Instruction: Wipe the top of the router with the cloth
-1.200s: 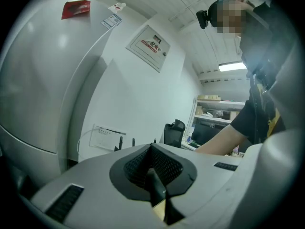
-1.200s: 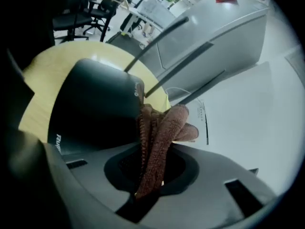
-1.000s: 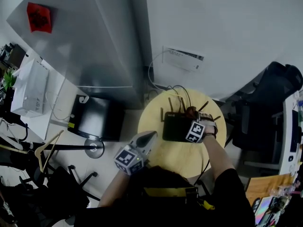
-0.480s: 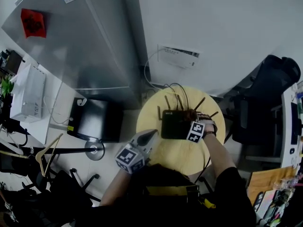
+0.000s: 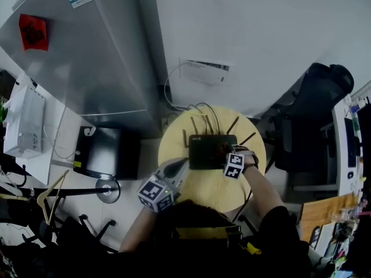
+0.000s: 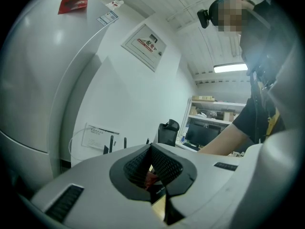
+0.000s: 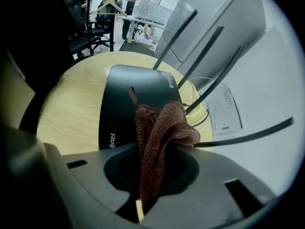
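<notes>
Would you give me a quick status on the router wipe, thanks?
Right gripper shut on cloth, over router top. Left gripper shut, empty, beside the router. Antennas raised along far edge.

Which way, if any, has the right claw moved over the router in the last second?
Yes. The right claw, shut on the cloth, has drawn back across the router from its antenna edge toward the person.

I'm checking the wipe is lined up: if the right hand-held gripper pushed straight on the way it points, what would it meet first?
Most likely the black top of the router, with the cloth clamped in the right hand-held gripper touching first; the antennas stand beyond. Exact depth is unclear.
</notes>
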{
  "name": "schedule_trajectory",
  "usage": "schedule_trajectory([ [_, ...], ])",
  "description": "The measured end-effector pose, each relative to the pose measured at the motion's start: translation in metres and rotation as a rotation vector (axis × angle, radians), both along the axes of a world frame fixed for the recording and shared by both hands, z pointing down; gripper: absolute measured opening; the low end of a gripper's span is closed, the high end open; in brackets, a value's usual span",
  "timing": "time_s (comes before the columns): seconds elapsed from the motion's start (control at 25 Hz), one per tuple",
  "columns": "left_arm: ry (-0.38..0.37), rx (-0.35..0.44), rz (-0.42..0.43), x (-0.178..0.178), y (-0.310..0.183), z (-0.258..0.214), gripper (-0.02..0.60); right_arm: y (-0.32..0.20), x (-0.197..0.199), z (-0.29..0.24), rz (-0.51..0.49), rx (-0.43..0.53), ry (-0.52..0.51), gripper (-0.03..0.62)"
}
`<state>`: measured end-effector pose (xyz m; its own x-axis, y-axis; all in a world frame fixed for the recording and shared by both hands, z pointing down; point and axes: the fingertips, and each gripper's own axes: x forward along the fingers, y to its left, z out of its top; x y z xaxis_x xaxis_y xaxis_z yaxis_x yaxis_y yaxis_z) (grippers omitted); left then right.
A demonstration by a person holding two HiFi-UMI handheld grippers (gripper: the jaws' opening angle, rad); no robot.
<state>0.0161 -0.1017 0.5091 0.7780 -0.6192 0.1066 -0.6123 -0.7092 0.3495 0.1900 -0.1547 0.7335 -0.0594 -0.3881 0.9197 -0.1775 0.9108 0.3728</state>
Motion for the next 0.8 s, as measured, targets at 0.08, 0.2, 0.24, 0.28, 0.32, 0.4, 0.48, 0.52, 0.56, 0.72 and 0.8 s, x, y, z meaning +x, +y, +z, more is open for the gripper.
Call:
schedule_trajectory([
  [0.08, 0.005, 0.006, 0.005, 0.001, 0.002, -0.001, -0.009, 0.008, 0.004, 0.001, 0.020, -0.022, -0.008, 0.063],
  [0.2, 0.013, 0.015, 0.007, -0.001, 0.003, -0.003, -0.009, 0.019, 0.007, 0.001, 0.043, -0.067, -0.022, 0.063],
  [0.24, 0.017, 0.016, 0.007, -0.002, 0.004, -0.004, -0.009, 0.023, 0.008, 0.001, 0.047, -0.081, -0.028, 0.063],
  [0.28, 0.021, 0.016, 0.005, -0.003, 0.006, -0.006, -0.009, 0.028, 0.009, 0.001, 0.048, -0.091, -0.034, 0.063],
  [0.32, 0.025, 0.016, 0.004, -0.003, 0.008, -0.007, -0.009, 0.033, 0.009, 0.001, 0.047, -0.097, -0.043, 0.063],
  [0.4, 0.031, 0.021, 0.003, -0.004, 0.010, -0.009, -0.009, 0.042, 0.009, 0.001, 0.052, -0.101, -0.063, 0.063],
  [0.48, 0.030, 0.025, 0.010, -0.005, 0.011, -0.010, -0.009, 0.049, 0.007, 0.000, 0.060, -0.094, -0.081, 0.063],
  [0.52, 0.031, 0.024, 0.015, -0.004, 0.011, -0.011, -0.009, 0.052, 0.005, 0.000, 0.063, -0.089, -0.087, 0.063],
  [0.56, 0.035, 0.021, 0.020, -0.003, 0.012, -0.012, -0.009, 0.056, 0.004, 0.000, 0.066, -0.084, -0.092, 0.063],
  [0.72, 0.042, 0.019, 0.053, 0.007, 0.011, -0.012, -0.009, 0.071, 0.000, 0.001, 0.078, -0.051, -0.124, 0.063],
  [0.8, 0.039, 0.022, 0.082, 0.015, 0.010, -0.012, -0.009, 0.075, -0.002, 0.002, 0.093, -0.040, -0.141, 0.063],
])
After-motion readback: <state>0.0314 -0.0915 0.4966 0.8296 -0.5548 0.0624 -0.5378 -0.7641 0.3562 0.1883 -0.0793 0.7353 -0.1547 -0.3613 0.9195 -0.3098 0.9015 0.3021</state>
